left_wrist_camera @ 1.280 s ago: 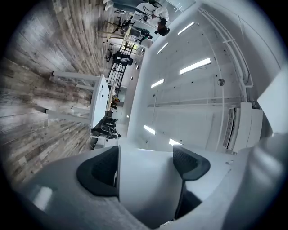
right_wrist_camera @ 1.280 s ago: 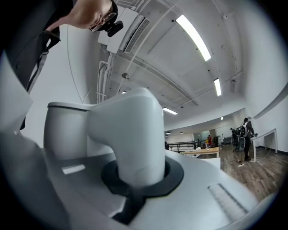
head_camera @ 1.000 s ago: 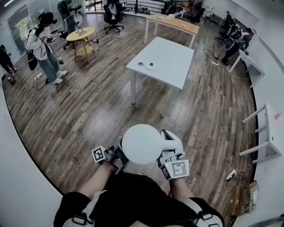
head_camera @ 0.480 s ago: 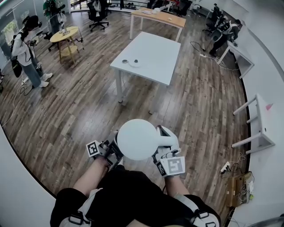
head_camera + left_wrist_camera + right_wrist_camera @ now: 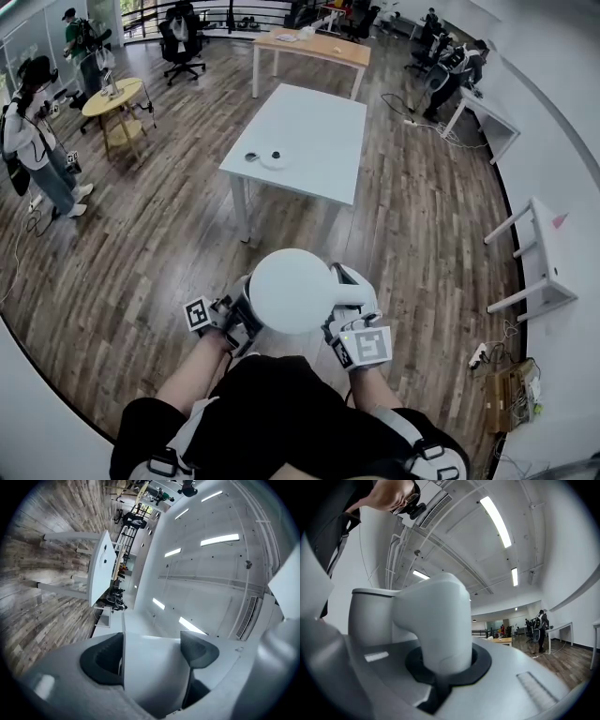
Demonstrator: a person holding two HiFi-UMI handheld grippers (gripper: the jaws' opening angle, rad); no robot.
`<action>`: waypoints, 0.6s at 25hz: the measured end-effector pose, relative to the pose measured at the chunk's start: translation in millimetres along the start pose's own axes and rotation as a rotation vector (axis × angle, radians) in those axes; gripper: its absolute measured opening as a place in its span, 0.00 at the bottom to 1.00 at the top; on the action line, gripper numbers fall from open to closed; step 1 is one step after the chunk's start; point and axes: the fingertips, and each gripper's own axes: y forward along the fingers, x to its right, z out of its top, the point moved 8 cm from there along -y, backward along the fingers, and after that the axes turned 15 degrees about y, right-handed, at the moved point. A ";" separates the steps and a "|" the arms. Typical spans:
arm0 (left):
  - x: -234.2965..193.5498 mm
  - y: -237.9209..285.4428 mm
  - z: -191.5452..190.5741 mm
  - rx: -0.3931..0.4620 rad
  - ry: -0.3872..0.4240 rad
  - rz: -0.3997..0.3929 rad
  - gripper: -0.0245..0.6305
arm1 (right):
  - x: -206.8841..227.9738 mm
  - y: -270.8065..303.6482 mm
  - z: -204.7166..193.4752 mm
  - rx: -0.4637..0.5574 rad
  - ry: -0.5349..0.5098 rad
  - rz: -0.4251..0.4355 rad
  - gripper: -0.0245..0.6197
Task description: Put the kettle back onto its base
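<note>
One white round kettle point(image 5: 292, 291) is held up near the person point(image 5: 281, 412). Two tools grip it: the left tool point(image 5: 152, 658) is closed on its side, the right tool point(image 5: 440, 665) closed tight on its handle point(image 5: 436, 620). One round white base point(image 5: 277, 160) sits on the far white worktop point(image 5: 319, 141).

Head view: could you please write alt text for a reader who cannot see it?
Seen from above, a person holds a white kettle with both grippers: the left gripper at its side, the right gripper on its handle. Ahead, on a wooden floor, stands a white table bearing a round white base.
</note>
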 end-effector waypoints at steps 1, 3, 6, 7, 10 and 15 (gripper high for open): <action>-1.5 3.6 9.1 -0.006 -0.002 0.004 0.63 | 0.0 8.9 -0.5 0.001 0.003 -0.004 0.05; -4.6 9.1 26.3 -0.018 -0.003 0.008 0.63 | -0.4 24.5 -3.5 -0.002 0.011 -0.012 0.05; -10.4 13.0 43.7 -0.020 -0.008 -0.003 0.63 | -3.2 42.2 -6.6 -0.005 -0.001 -0.015 0.05; -12.7 13.4 48.4 -0.014 -0.013 -0.005 0.63 | -4.3 48.2 -7.4 -0.008 -0.005 -0.013 0.05; -22.1 15.5 61.7 0.000 -0.025 -0.002 0.63 | -3.2 66.6 -12.9 -0.025 -0.007 -0.006 0.05; -44.3 29.9 70.6 0.015 -0.022 0.023 0.63 | 22.5 89.0 -22.3 -0.037 0.020 0.013 0.05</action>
